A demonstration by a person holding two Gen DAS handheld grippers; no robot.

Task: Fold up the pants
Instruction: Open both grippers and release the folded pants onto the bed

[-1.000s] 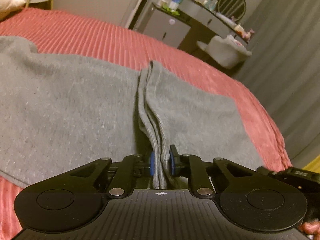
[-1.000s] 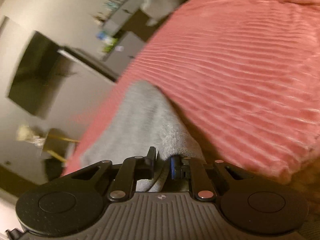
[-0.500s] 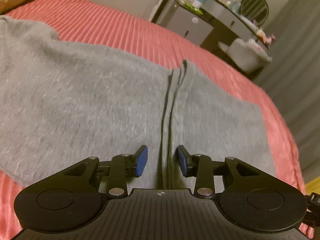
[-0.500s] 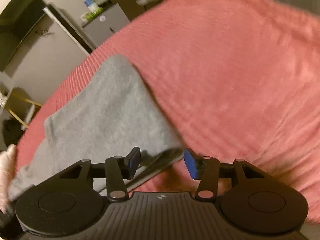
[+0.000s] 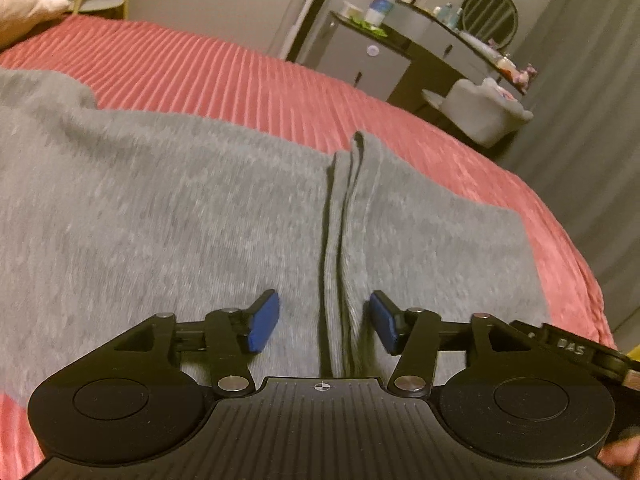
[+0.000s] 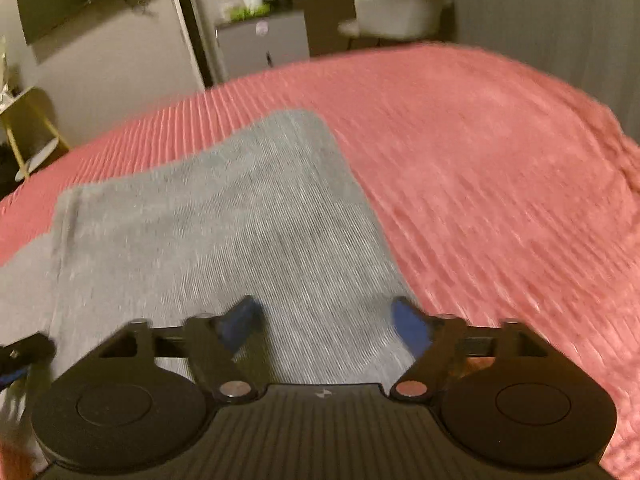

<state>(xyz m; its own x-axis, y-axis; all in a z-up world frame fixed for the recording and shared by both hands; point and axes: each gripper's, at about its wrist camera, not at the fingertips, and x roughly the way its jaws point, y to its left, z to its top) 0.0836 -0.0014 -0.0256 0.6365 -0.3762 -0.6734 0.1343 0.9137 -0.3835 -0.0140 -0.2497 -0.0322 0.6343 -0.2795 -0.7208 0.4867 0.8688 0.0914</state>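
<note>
Grey pants (image 5: pixel 160 208) lay spread on the ribbed red bedspread (image 5: pixel 224 76). The left gripper (image 5: pixel 324 322) was spread wide, its blue pads either side of a raised fold ridge (image 5: pixel 340 240), holding nothing. The right gripper (image 6: pixel 326 320) was likewise spread above the pants' near right edge, also gripping nothing; this view was blurred.

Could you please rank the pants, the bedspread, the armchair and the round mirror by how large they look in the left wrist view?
1. Pants, though nearness inflates them.
2. Bedspread, partly covered.
3. Armchair.
4. Round mirror, farther back.
</note>
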